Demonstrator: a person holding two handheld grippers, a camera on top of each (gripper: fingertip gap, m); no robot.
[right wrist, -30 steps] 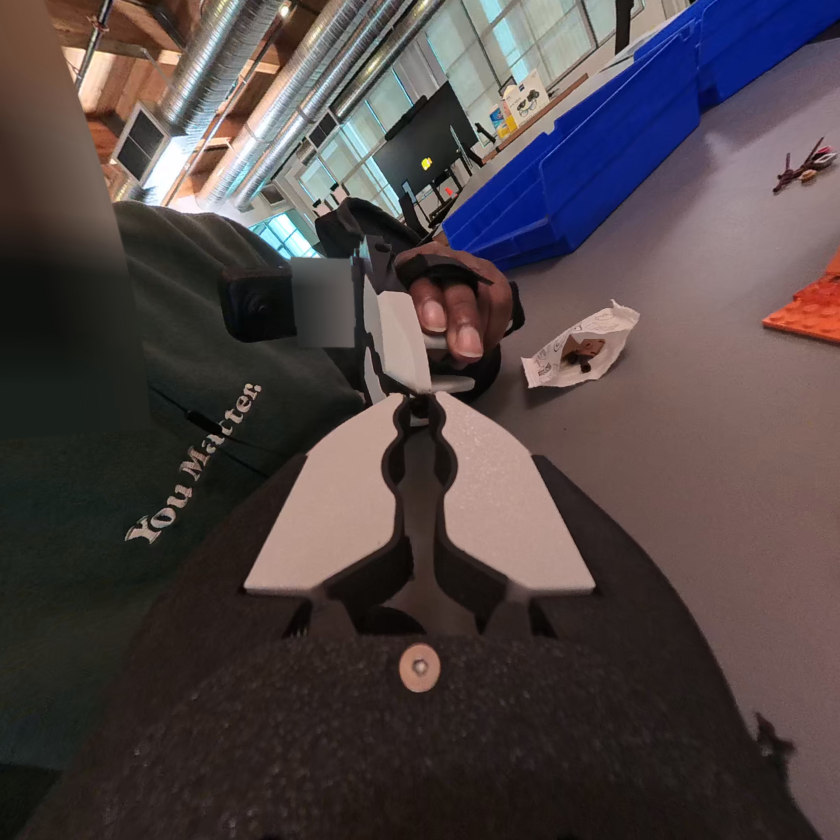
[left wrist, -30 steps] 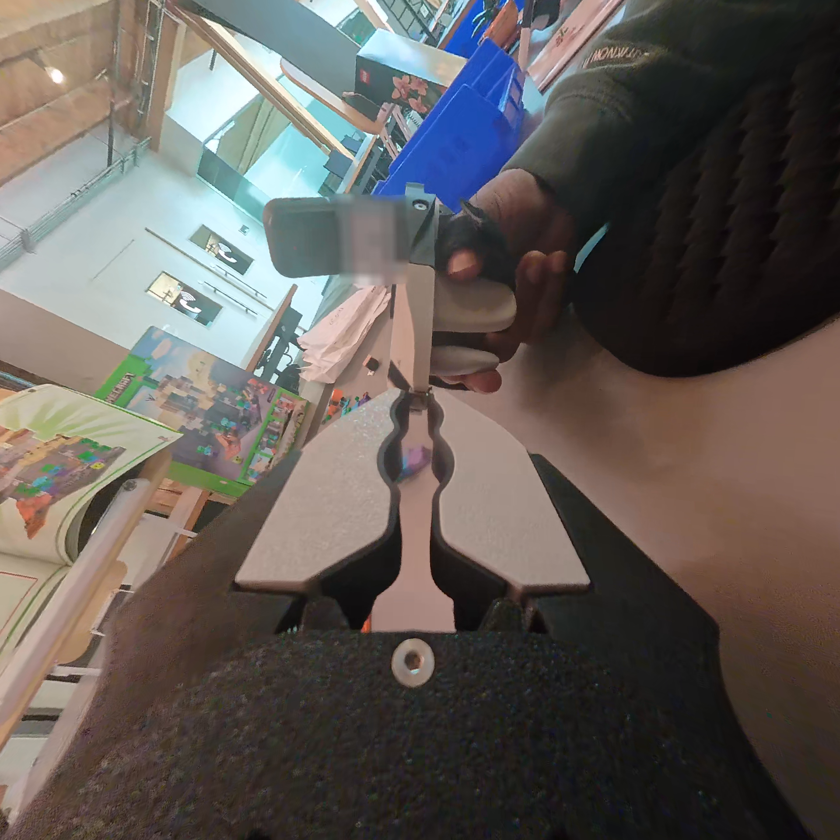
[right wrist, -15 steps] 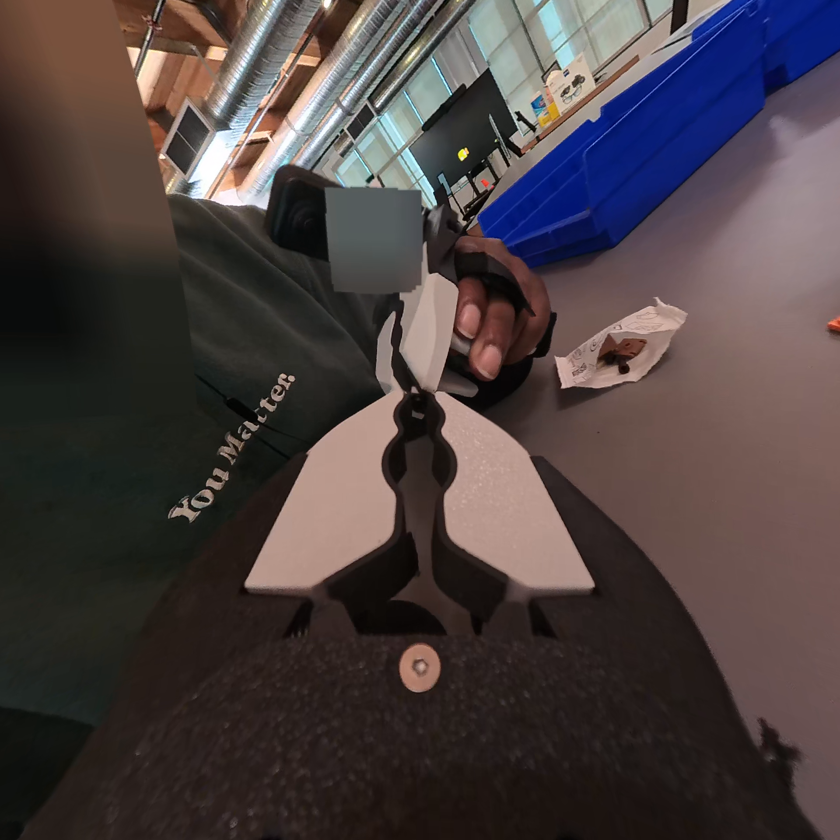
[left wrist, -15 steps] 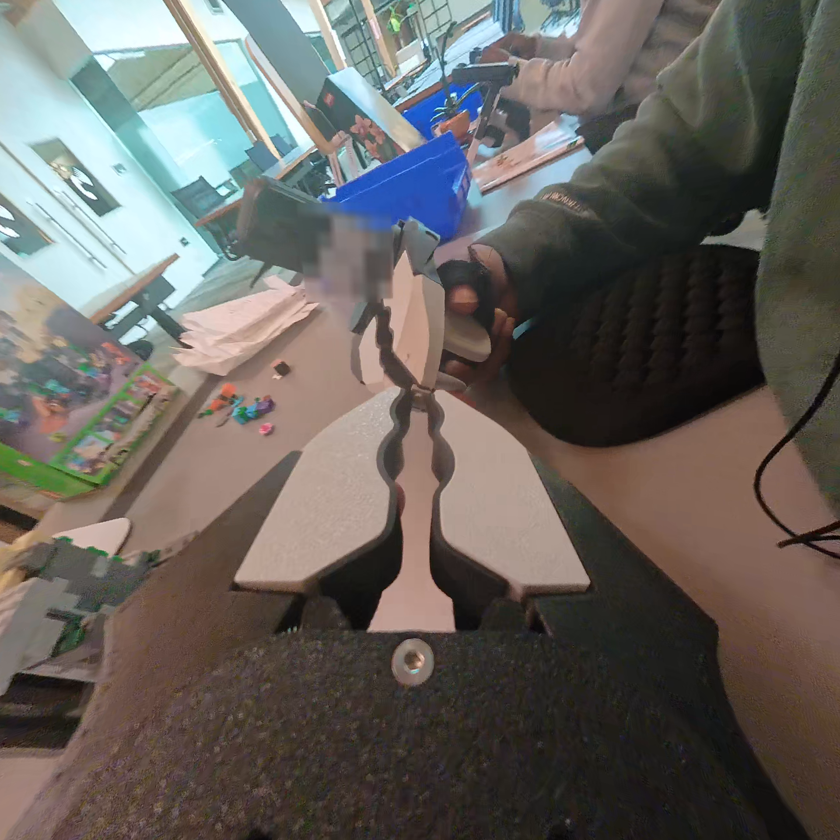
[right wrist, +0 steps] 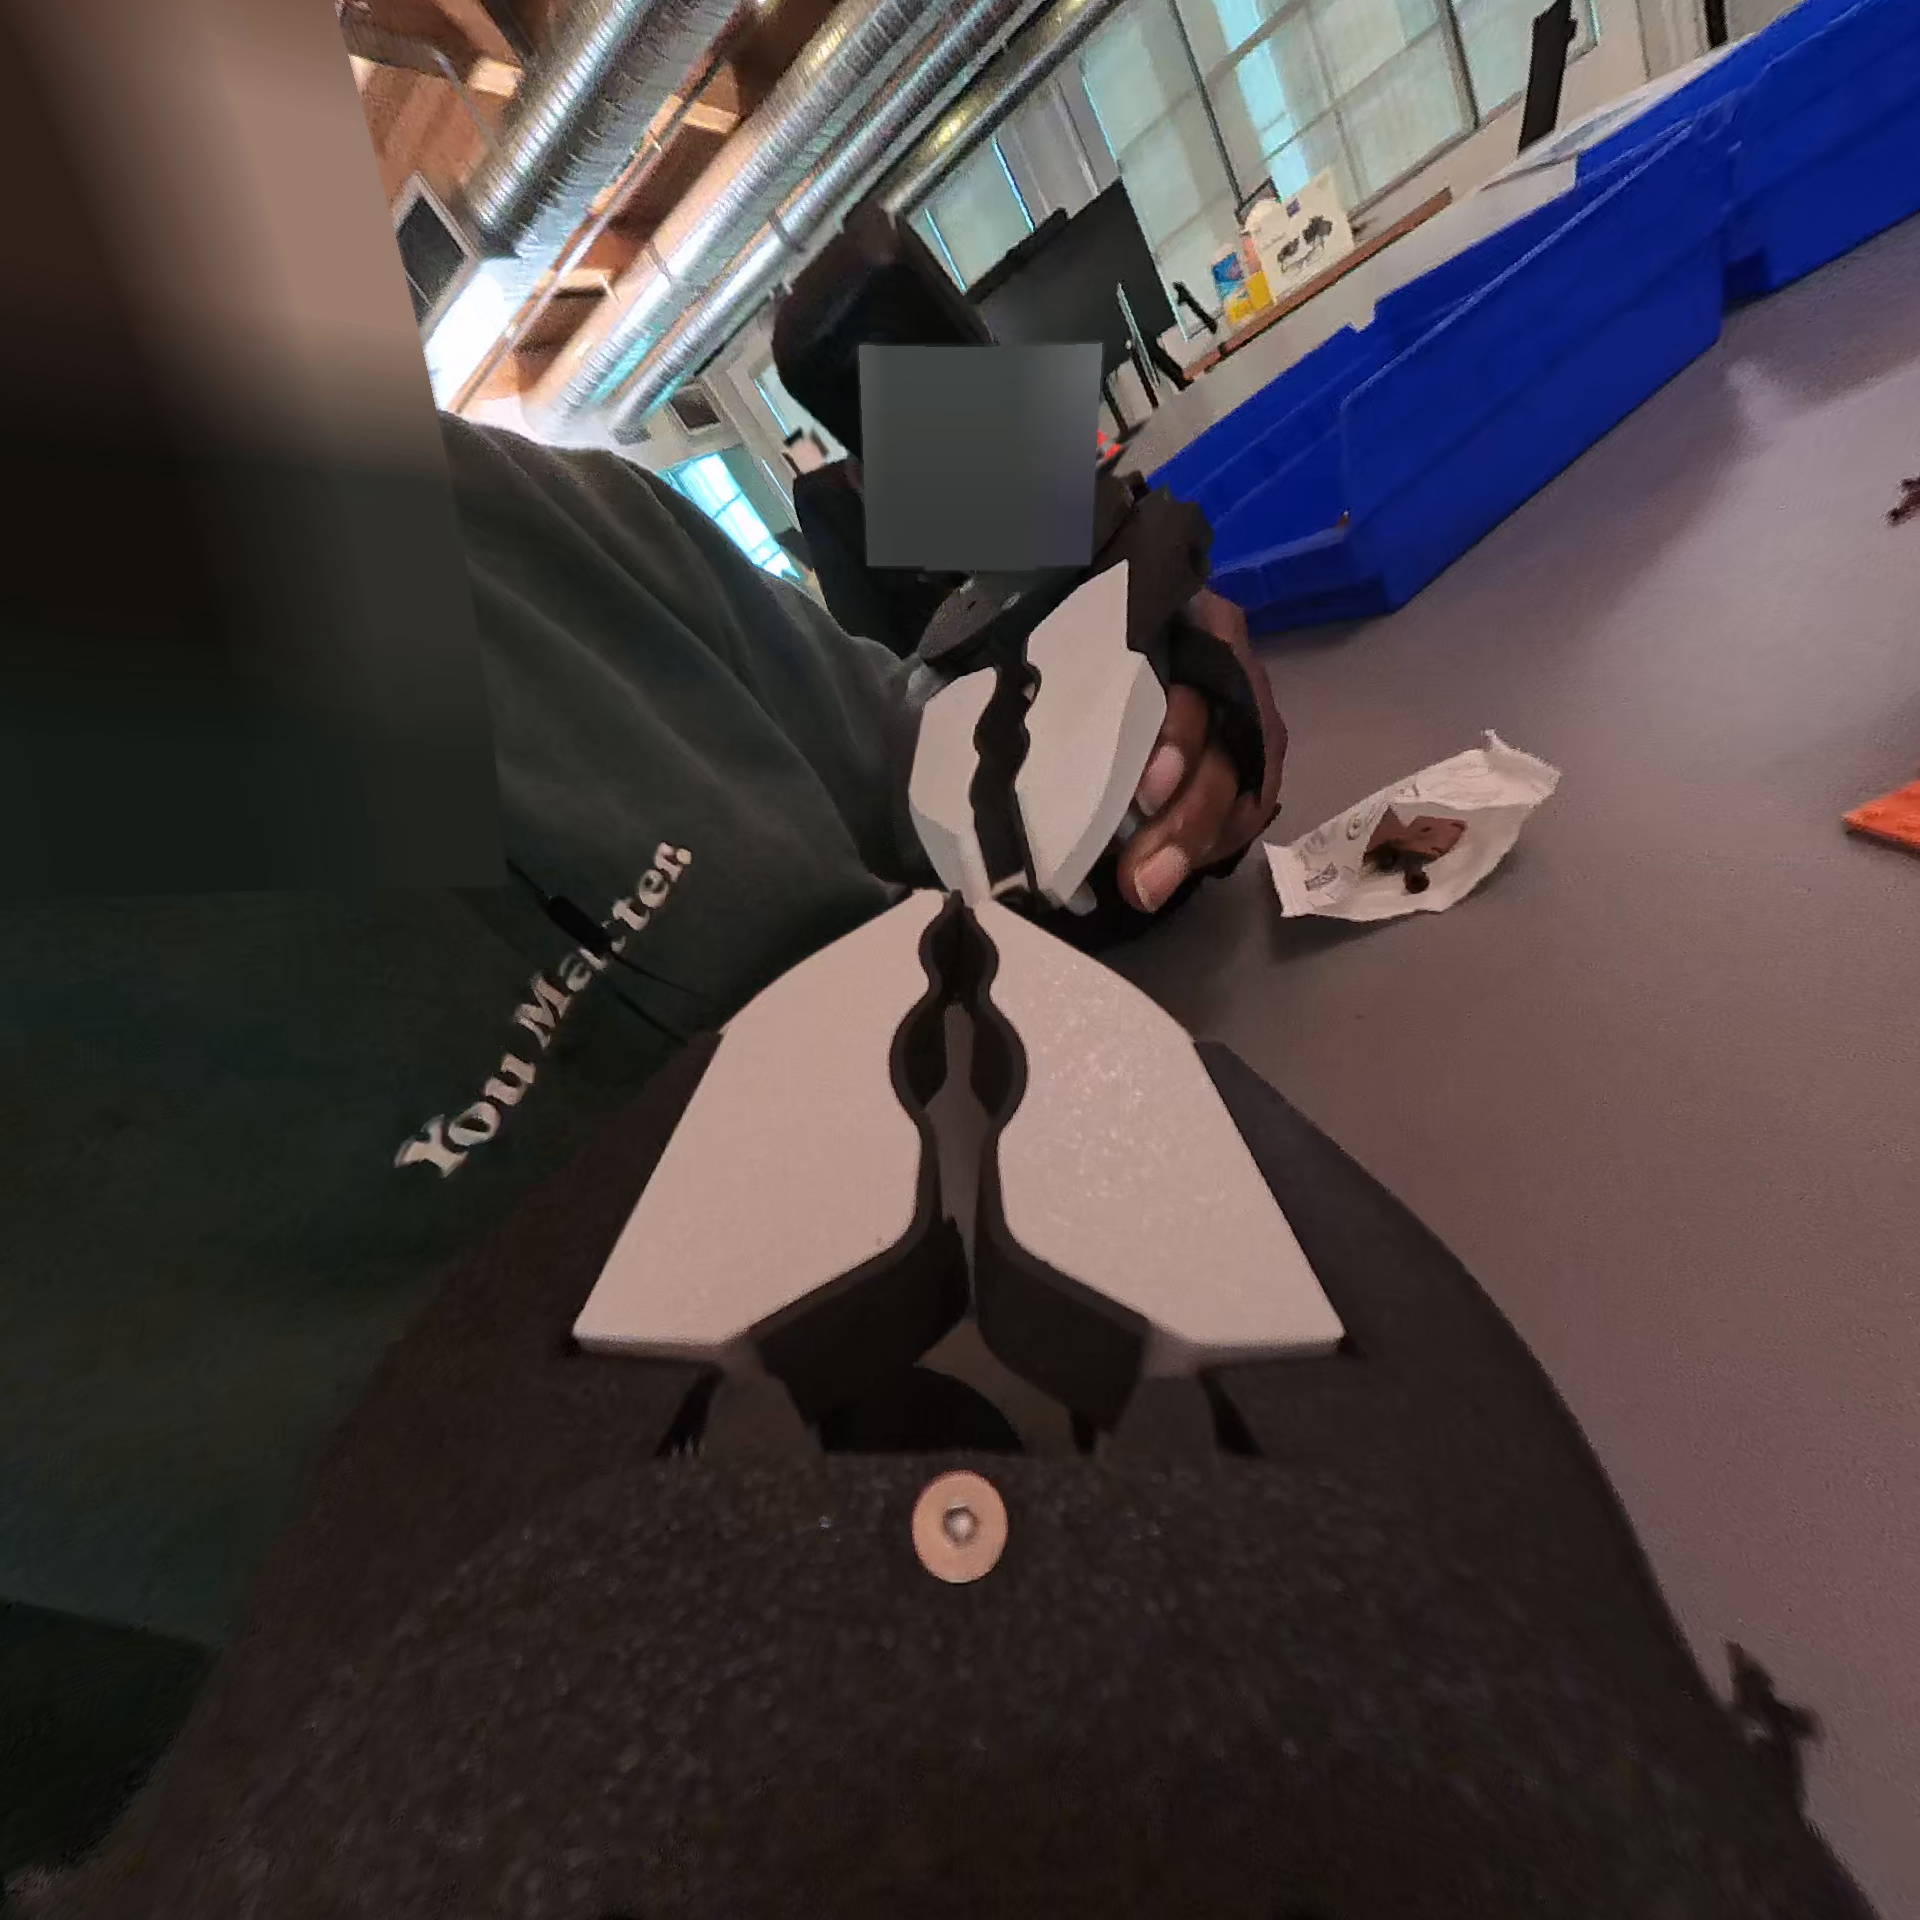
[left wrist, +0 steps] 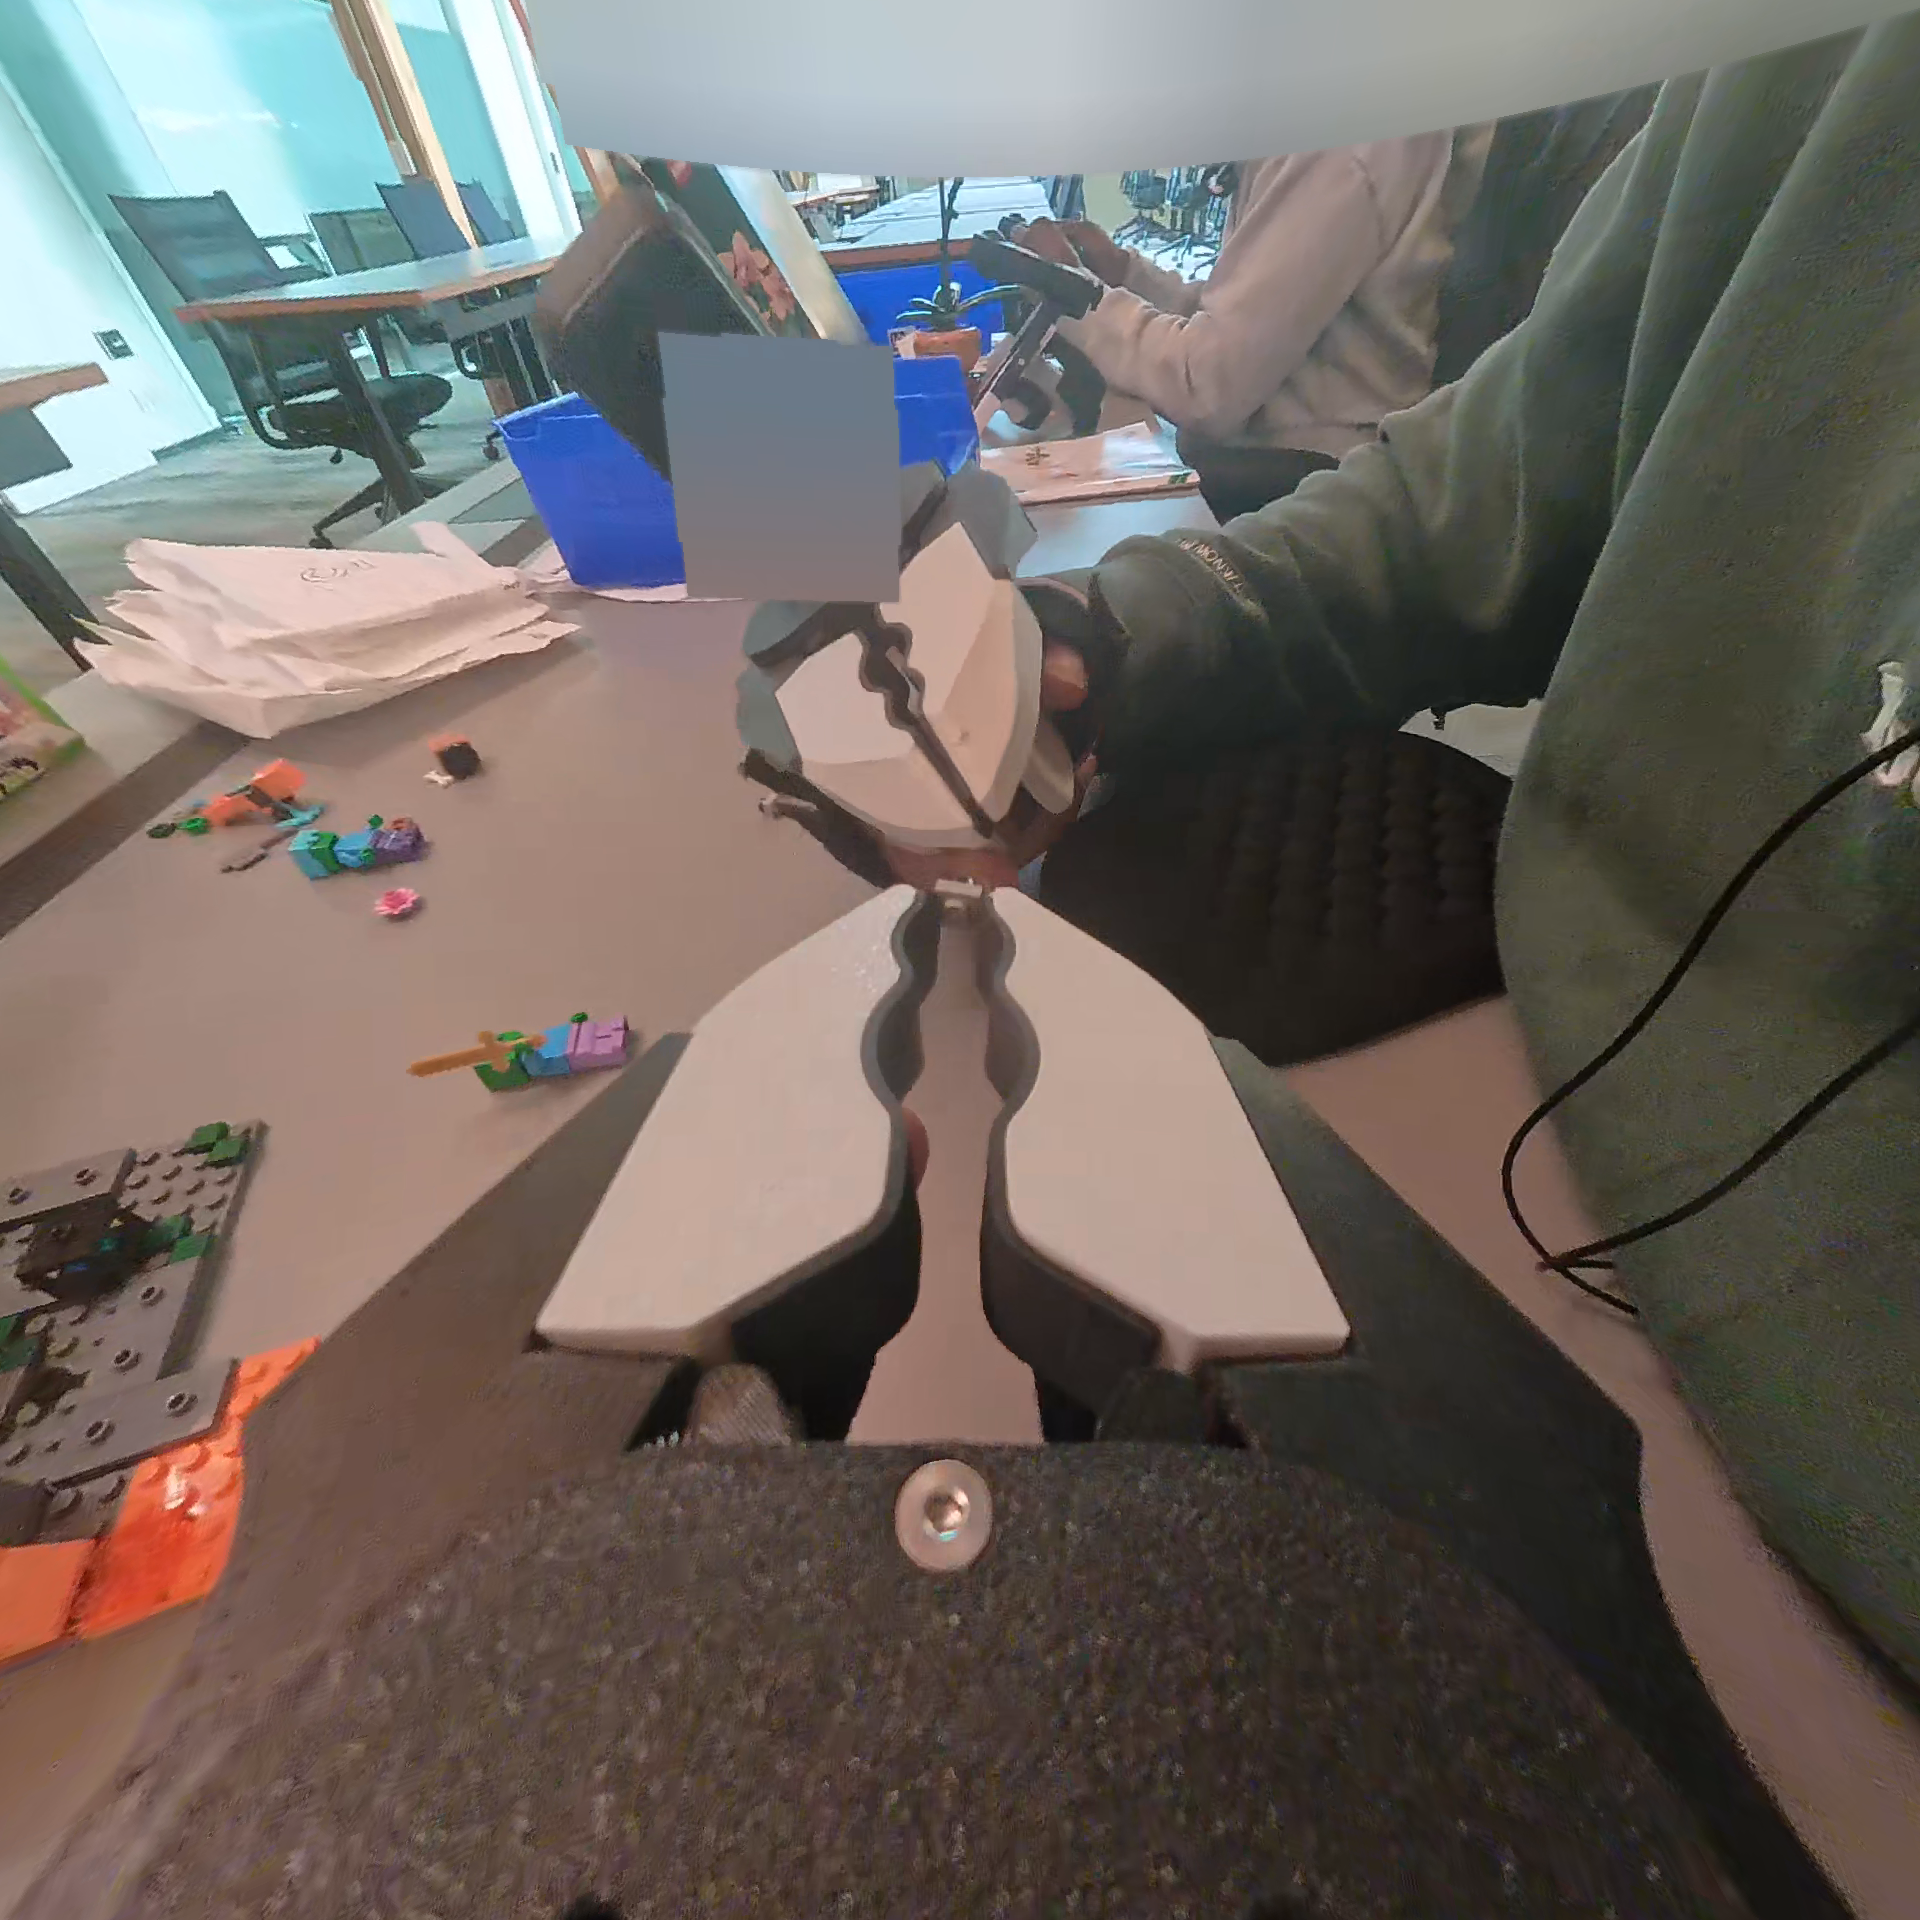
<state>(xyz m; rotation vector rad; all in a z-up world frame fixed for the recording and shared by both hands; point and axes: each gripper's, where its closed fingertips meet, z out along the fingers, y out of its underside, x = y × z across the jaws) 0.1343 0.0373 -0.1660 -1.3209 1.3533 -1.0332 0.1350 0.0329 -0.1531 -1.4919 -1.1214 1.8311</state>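
Note:
My left gripper [left wrist: 958, 902] is shut on a tiny light grey piece [left wrist: 961, 890] at its fingertips, held above the grey table [left wrist: 520, 935]. My right gripper [right wrist: 953, 909] is shut and meets it tip to tip. Whether it also pinches the piece I cannot tell. In the left wrist view the right gripper [left wrist: 982, 831] points at me, held by a hand in a dark green sleeve [left wrist: 1351, 582]. In the right wrist view the left gripper [right wrist: 997, 868] faces me, with the thin white piece [right wrist: 987, 886] at its tips.
Small brick figures [left wrist: 551, 1049] [left wrist: 353, 847], a pink flower piece [left wrist: 397, 902], a grey baseplate build [left wrist: 104, 1247] and orange plates [left wrist: 135, 1538] lie to the left. Further off are a stack of white paper bags [left wrist: 312, 623], blue bins [right wrist: 1507, 343], a torn white bag [right wrist: 1403, 842] and a black cable [left wrist: 1662, 1039].
The left wrist view has swung from tilted up at the room to level over the table. Both grippers stayed tip to tip while rolling; both jaws stayed shut.

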